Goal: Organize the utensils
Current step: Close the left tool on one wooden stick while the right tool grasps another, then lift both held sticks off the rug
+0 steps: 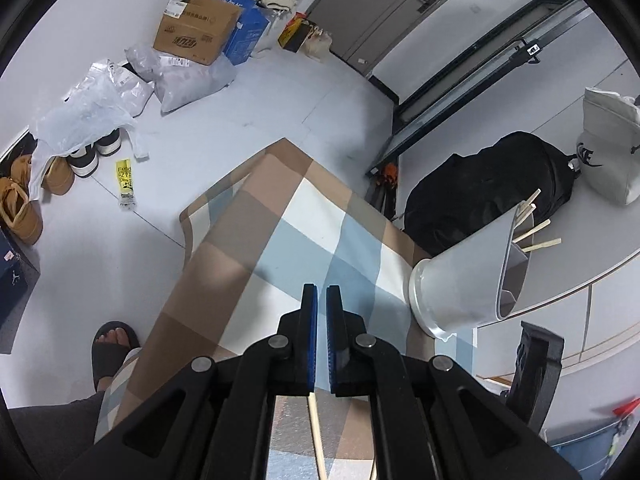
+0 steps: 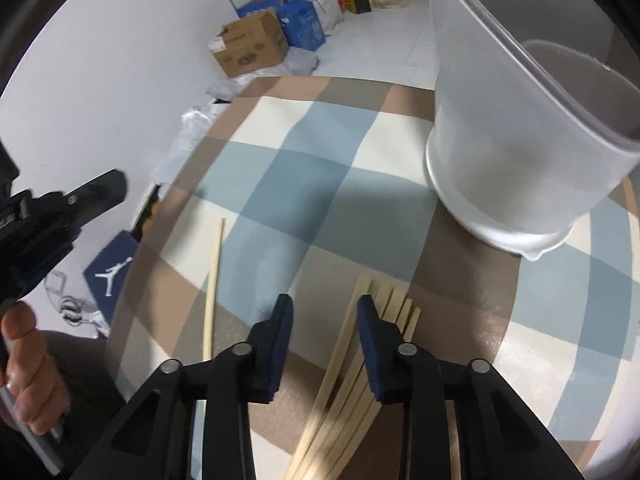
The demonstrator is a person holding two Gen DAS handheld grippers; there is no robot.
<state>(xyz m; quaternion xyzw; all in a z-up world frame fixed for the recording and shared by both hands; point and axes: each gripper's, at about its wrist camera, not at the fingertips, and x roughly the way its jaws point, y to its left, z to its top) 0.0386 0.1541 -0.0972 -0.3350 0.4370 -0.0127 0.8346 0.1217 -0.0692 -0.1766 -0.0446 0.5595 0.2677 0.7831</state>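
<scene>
A white plastic holder (image 1: pixel 464 280) stands on the checked tablecloth (image 1: pixel 288 224) at the right, with several wooden chopsticks (image 1: pixel 534 228) sticking out of it. It also shows in the right wrist view (image 2: pixel 516 168). My left gripper (image 1: pixel 322 300) is held above the cloth with its pads nearly together and nothing between them; a chopstick (image 1: pixel 316 432) lies on the cloth under it. My right gripper (image 2: pixel 324 312) is open just above a bundle of several chopsticks (image 2: pixel 360 364) on the cloth. A single chopstick (image 2: pixel 212 292) lies to its left.
The table's left edge (image 2: pixel 160 216) drops to a grey floor with cardboard and blue boxes (image 1: pixel 200 28), plastic bags (image 1: pixel 100 96) and shoes (image 1: pixel 24 200). A black backpack (image 1: pixel 492 188) and white bag (image 1: pixel 612 144) sit behind the holder. My sandalled foot (image 1: pixel 112 344) is below.
</scene>
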